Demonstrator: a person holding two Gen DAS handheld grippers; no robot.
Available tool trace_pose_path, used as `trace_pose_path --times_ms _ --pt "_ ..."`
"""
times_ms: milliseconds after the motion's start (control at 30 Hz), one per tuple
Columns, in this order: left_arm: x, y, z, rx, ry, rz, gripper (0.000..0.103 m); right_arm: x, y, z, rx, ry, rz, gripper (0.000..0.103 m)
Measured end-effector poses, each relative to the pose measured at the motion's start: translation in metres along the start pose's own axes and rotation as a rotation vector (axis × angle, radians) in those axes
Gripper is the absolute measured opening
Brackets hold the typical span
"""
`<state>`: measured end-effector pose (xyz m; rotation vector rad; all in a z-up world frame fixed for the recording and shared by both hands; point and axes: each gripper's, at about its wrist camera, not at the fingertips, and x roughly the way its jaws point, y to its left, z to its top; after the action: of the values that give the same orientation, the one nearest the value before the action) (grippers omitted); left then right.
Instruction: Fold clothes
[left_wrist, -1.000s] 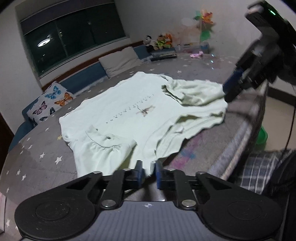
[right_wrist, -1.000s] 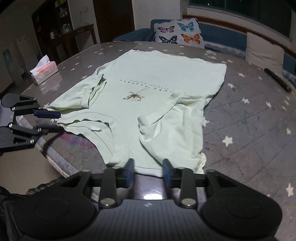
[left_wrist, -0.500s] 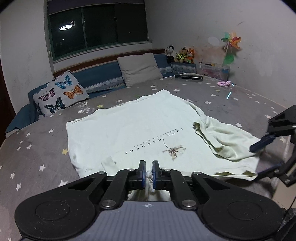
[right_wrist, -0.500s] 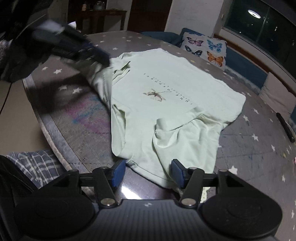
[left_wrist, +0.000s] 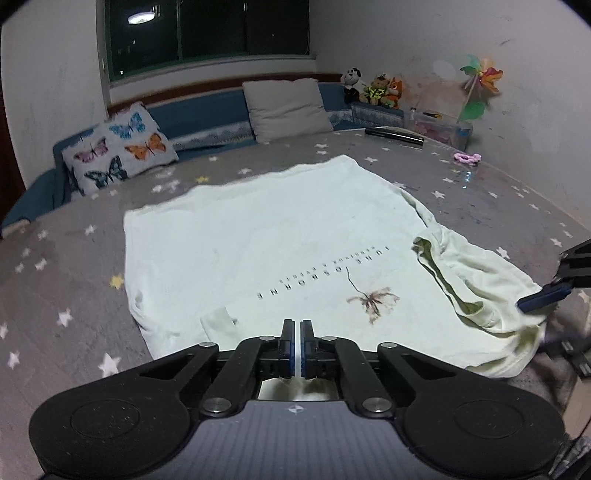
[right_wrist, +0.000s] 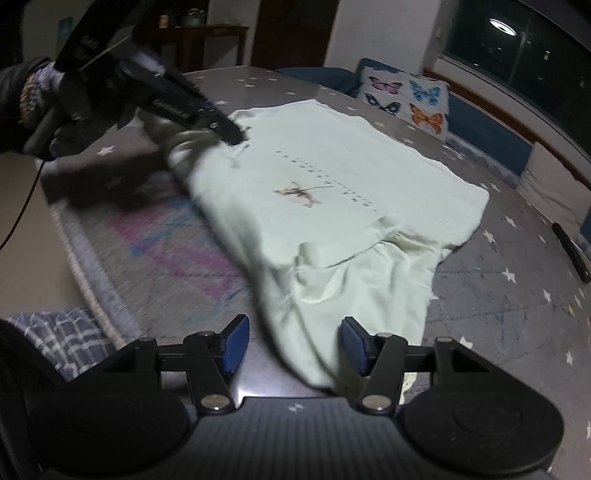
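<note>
Star-print counter (left_wrist: 66, 280), pale green T-shirt (left_wrist: 258, 251) spread flat: left tongs (left_wrist: 297, 334) pinching sleeve fabric, right tongs (right_wrist: 291, 341) closing around rumpled sleeve, unclamped; advise drawing both sleeves inward evenly

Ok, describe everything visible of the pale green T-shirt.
The pale green cotton-looking T-shirt lies printed side up on the grey star-patterned table cover, with dark lettering and a small brown flower. One sleeve is folded over the front; the other is bunched and wrinkled. The left gripper pinches its near edge, jaws shut. The right gripper is closing around its sleeve end.
</note>
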<state>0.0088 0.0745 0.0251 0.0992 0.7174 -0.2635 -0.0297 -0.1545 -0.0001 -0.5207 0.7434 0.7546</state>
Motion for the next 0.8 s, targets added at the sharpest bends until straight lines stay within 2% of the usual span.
trace_pose_path --times_ms 33,100,133,200,233,300,333,367,433,567,633,800 --pt "-0.003 0.0 -0.003 -0.002 -0.001 -0.003 0.003 0.002 -0.003 0.001 0.015 0.001 0.001 0.025" --pt "-0.017 -0.002 -0.01 0.015 -0.018 -0.02 0.005 0.004 -0.011 0.004 0.06 0.003 0.006 0.011" --pt "-0.025 -0.005 -0.015 0.031 -0.028 -0.022 0.005 0.004 -0.015 0.005 0.081 -0.001 0.01 0.009" --pt "-0.042 -0.009 -0.024 0.062 -0.045 -0.02 0.006 0.002 -0.02 0.008 0.103 -0.016 0.018 0.006" --pt "-0.052 -0.011 -0.029 0.079 -0.053 -0.019 0.011 0.0 -0.022 0.01 0.115 -0.026 0.022 0.006" --pt "-0.067 -0.015 -0.038 0.115 -0.065 0.0 0.032 -0.003 -0.029 0.015 0.146 -0.043 0.033 0.005" --pt "-0.075 -0.018 -0.044 0.138 -0.075 0.019 0.049 -0.004 -0.032 0.017 0.16 -0.049 0.038 0.005" --pt "-0.081 -0.02 -0.049 0.159 -0.08 0.031 0.054 -0.005 -0.034 0.019 0.169 -0.054 0.04 0.005" --pt "-0.089 -0.025 -0.06 0.197 -0.081 0.043 0.055 -0.006 -0.04 0.024 0.188 -0.064 0.045 0.005" --pt "-0.09 -0.035 -0.08 0.285 -0.06 0.065 0.065 -0.006 -0.046 0.034 0.207 -0.08 0.05 0.005" --pt "-0.086 -0.042 -0.086 0.335 -0.053 0.076 0.069 -0.006 -0.048 0.038 0.209 -0.086 0.05 0.005" --pt "-0.067 -0.058 -0.096 0.437 -0.052 0.088 0.072 -0.006 -0.053 0.049 0.213 -0.097 0.054 0.005"
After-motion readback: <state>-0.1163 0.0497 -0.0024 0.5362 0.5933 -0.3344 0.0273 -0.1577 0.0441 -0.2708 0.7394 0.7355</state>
